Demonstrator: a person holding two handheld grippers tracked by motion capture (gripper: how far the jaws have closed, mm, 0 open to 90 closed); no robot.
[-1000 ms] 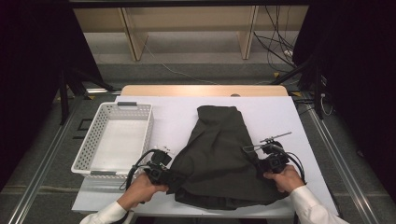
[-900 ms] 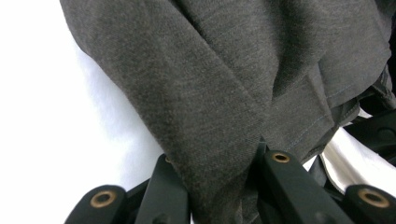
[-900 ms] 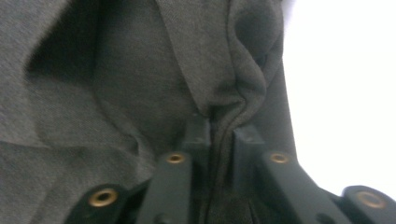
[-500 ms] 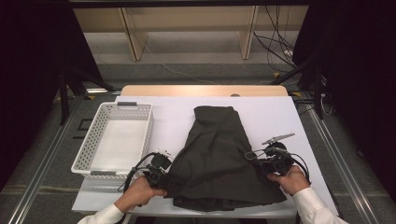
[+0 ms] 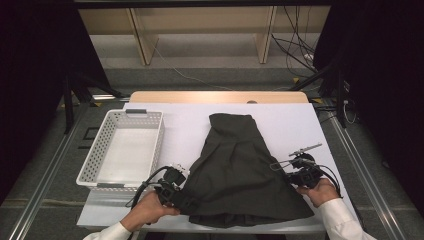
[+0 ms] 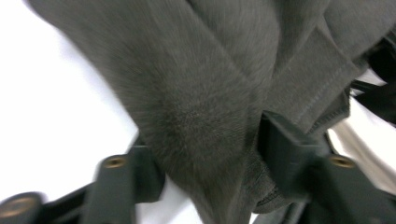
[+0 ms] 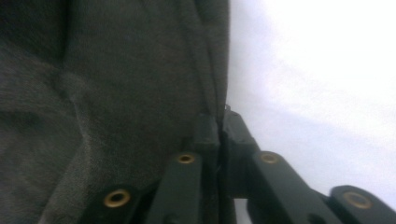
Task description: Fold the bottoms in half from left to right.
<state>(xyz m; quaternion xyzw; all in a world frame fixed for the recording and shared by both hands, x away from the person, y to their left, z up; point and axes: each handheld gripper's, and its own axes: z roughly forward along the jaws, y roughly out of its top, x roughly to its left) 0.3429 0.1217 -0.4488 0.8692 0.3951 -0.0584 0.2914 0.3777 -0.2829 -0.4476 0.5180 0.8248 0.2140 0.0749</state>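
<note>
While the right gripper (image 5: 294, 169) is pinching the dark garment's (image 5: 235, 170) edge, the left gripper (image 5: 175, 192), jaws just opening around loose cloth, is releasing it and needs withdrawing.

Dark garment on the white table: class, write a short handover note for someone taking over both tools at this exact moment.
Left tool: jaws have just been opening; the near left corner of the dark garment lies loosely between them, not pinched.
Right tool: shut on the garment's right edge, seen clamped in the right gripper view.
Things: the garment lies spread on the white table, narrow end away from the person; the white basket stands to its left with nothing in it.
Done: garment laid out fairly flat.
Left: probably folding it and putting it in the basket; neither has begun.
</note>
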